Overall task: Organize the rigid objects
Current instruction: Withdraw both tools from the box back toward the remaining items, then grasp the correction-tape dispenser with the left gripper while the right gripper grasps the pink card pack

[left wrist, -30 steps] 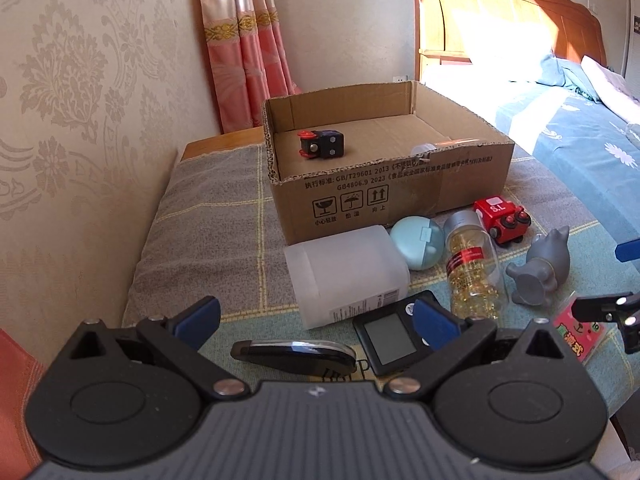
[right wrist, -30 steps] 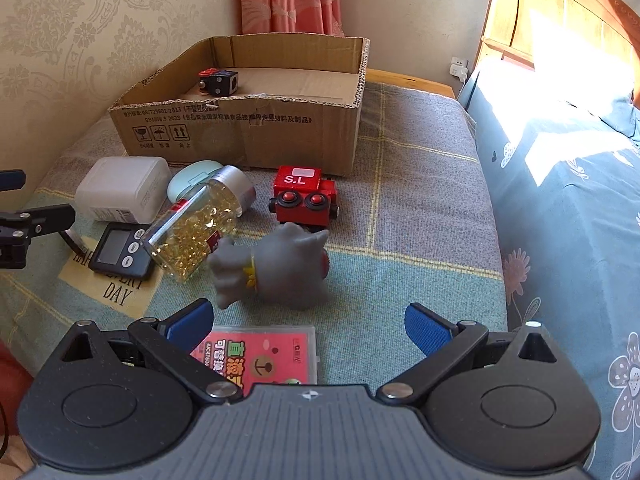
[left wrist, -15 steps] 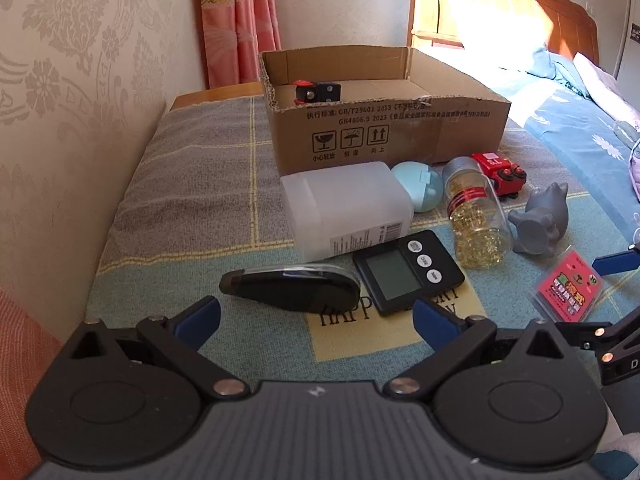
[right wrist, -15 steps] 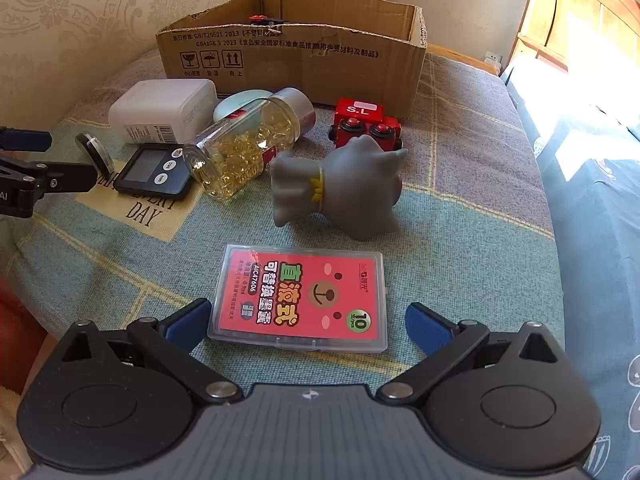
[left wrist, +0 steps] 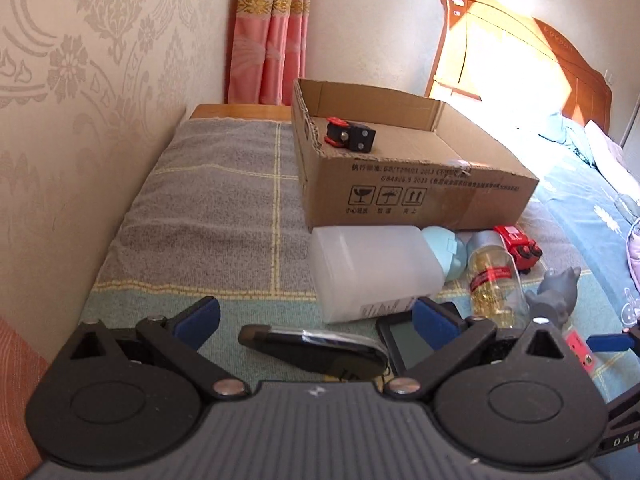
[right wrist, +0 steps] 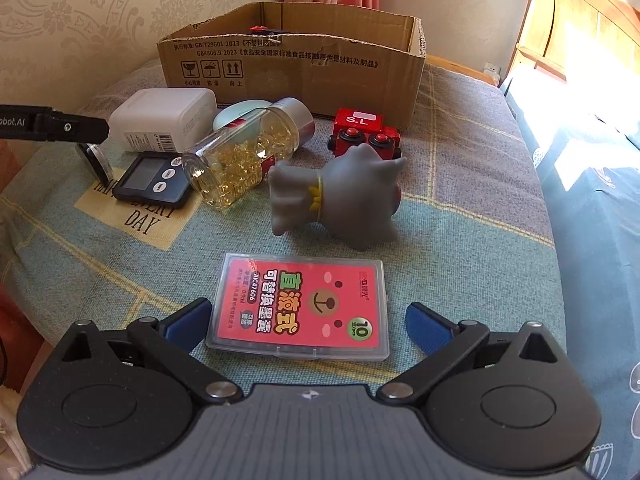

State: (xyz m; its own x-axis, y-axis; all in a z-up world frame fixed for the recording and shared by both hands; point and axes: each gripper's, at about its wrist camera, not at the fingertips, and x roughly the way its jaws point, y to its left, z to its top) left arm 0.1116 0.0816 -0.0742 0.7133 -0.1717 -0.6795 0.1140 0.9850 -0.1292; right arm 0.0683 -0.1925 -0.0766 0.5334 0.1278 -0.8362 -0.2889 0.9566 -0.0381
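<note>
An open cardboard box (left wrist: 420, 200) stands at the back of the bed cover, also in the right wrist view (right wrist: 296, 68), with a black and red block (left wrist: 350, 136) inside. My left gripper (left wrist: 316, 318) is open, its fingers either side of a flat black oval object (left wrist: 316, 350). My right gripper (right wrist: 306, 322) is open around a pink ink cartridge case (right wrist: 300, 306) lying flat. In front of the box lie a white plastic jar (right wrist: 164, 118), a black timer (right wrist: 154, 180), a capsule bottle (right wrist: 244, 152), a grey toy (right wrist: 340, 196) and a red toy train (right wrist: 364, 134).
A round light-blue case (left wrist: 446, 250) lies by the box. The wallpapered wall (left wrist: 80, 100) runs along the left. A bed with blue sheets (right wrist: 600, 200) and a wooden headboard (left wrist: 520, 64) is on the right. Pink curtains (left wrist: 268, 32) hang behind.
My left gripper has moved forward and down over the black oval object. My right gripper has come closer to the pink case, which now lies between its fingers.
</note>
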